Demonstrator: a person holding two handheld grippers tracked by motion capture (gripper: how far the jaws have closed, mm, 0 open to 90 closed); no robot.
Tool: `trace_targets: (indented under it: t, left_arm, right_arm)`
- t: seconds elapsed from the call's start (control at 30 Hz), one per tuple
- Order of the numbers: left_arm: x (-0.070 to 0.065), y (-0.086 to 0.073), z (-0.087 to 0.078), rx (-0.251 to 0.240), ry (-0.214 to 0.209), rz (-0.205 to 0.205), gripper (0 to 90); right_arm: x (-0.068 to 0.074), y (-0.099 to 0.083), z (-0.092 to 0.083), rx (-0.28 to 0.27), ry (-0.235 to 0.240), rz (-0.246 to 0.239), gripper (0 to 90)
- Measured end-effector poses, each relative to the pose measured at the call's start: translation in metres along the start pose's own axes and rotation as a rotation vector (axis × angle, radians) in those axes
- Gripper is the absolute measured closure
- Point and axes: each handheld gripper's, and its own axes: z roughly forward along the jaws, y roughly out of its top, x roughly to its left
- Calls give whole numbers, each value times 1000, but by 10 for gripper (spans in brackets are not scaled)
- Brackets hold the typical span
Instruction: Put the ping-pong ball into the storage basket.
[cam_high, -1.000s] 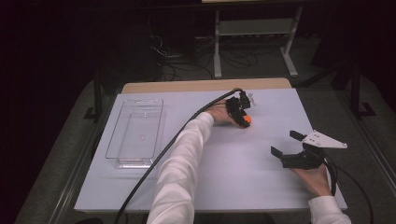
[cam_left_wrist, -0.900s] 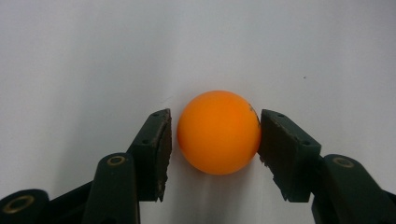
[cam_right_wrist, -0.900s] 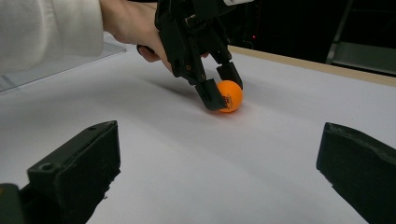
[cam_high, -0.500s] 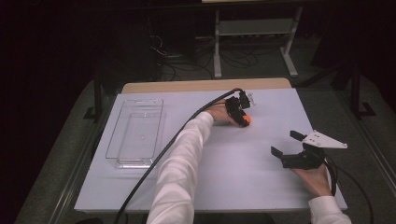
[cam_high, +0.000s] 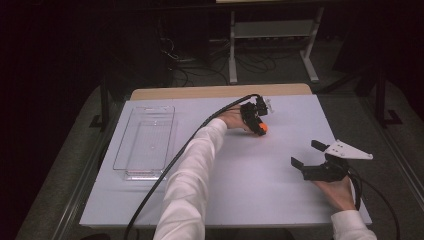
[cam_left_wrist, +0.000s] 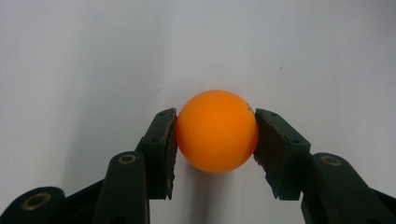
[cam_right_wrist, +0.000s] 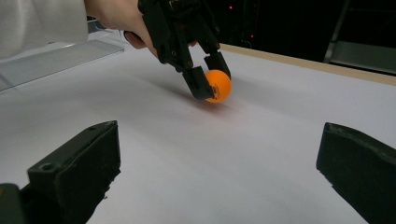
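Left gripper view: left tongs (cam_left_wrist: 215, 140) pinch an orange ping-pong ball (cam_left_wrist: 216, 131), one pad on each side, the jaws having just closed onto it; ball sits on the white tabletop (cam_left_wrist: 93, 56). Right gripper view: same ball (cam_right_wrist: 217, 86) clamped low between the left tongs (cam_right_wrist: 211, 78), touching the tabletop, hand (cam_right_wrist: 116, 16) above. Right tongs (cam_right_wrist: 217, 172) spread wide, nothing between them, aimed at the ball from well apart. High view: left tongs (cam_high: 259, 126) with ball (cam_high: 263, 128) at the tabletop's far middle; right tongs (cam_high: 307, 156) near the right edge; clear plastic tray (cam_high: 145, 141) lies flat at the left, well apart from the ball.
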Motion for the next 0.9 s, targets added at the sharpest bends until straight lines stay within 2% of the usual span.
trace_targets:
  t: [0.23,0.57,0.9]
  left_arm:
    - [-6,4,-12,-12,12,30,508]
    - [-11,6,-30,-13,27,37,508]
    - [-20,0,-49,-27,44,32,508]
  right_arm:
    - [1,0,1,11,-1,-10,0]
    - [1,-1,1,10,1,-8,0]
    - [2,0,1,12,0,-8,0]
